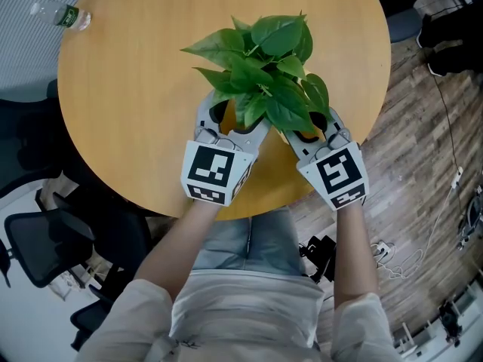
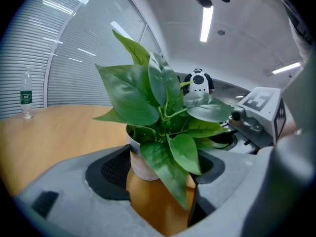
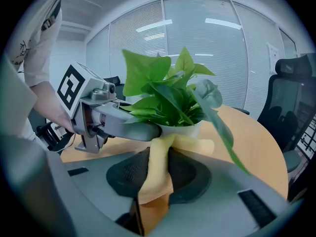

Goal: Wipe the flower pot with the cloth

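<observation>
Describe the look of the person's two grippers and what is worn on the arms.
The left gripper and right gripper look alike. Both have smooth grey moulded bodies with black, finely textured pads set inside the jaws. Each carries a white cube printed with black square markers. The person wears a light, off-white top with short sleeves, and the forearms are uncovered.

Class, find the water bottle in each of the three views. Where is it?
Head view: water bottle top left, near the table edge.
Left gripper view: water bottle far left, upright on the table.
Right gripper view: not in it.
Shared landmark: the potted plant, central in all three.
</observation>
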`<state>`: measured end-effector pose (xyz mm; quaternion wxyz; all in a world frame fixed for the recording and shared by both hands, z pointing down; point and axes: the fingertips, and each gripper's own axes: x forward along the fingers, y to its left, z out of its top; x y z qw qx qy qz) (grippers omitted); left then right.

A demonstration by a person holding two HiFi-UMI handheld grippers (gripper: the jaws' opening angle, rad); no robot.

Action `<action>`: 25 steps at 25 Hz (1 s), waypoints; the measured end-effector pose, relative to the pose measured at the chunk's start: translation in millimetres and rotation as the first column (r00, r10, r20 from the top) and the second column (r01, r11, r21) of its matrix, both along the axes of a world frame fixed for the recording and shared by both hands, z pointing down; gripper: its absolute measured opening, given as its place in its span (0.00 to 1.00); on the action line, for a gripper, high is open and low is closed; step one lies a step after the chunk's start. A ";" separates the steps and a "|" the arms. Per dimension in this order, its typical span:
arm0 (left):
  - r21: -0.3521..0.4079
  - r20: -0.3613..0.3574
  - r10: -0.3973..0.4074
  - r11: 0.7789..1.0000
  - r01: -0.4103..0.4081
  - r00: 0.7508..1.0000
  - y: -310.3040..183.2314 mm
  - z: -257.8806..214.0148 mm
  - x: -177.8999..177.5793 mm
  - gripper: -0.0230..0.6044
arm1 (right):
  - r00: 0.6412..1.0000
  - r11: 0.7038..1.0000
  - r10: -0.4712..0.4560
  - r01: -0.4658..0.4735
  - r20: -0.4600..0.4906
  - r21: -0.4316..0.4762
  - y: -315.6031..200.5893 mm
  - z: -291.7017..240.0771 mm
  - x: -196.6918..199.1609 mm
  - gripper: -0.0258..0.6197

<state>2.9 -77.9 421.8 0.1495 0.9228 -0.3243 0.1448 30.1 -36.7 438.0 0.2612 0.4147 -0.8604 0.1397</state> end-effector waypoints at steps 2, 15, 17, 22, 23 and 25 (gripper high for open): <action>-0.003 0.001 -0.026 1.000 0.026 1.000 0.8 0.1 1.1 0.59 | 1.000 1.000 -0.005 0.005 0.002 -0.001 1.6 0.6 -2.1 0.18; -0.001 0.001 0.150 0.989 -0.150 0.989 11.8 4.2 -11.1 0.59 | 1.000 1.000 0.020 -0.020 -0.007 -0.006 4.3 5.8 12.5 0.18; 0.002 0.001 0.199 0.980 -0.199 0.980 12.4 8.3 -17.7 0.59 | 1.000 1.000 0.030 -0.030 -0.008 -0.005 2.9 6.0 15.6 0.18; -0.001 -0.024 0.287 0.958 -0.287 0.958 4.8 16.6 -42.5 0.59 | 0.999 0.999 0.041 -0.041 0.000 -0.004 -0.5 4.2 16.6 0.18; 0.003 -0.027 0.299 0.954 -0.299 0.954 1.2 17.0 -47.0 0.59 | 0.999 0.999 0.039 -0.039 -0.001 -0.004 -1.0 4.0 16.4 0.18; 0.023 -0.037 0.334 0.942 -0.334 0.942 -6.4 14.2 -51.5 0.60 | 0.999 0.999 0.039 -0.039 -0.003 -0.005 -2.4 3.9 16.6 0.18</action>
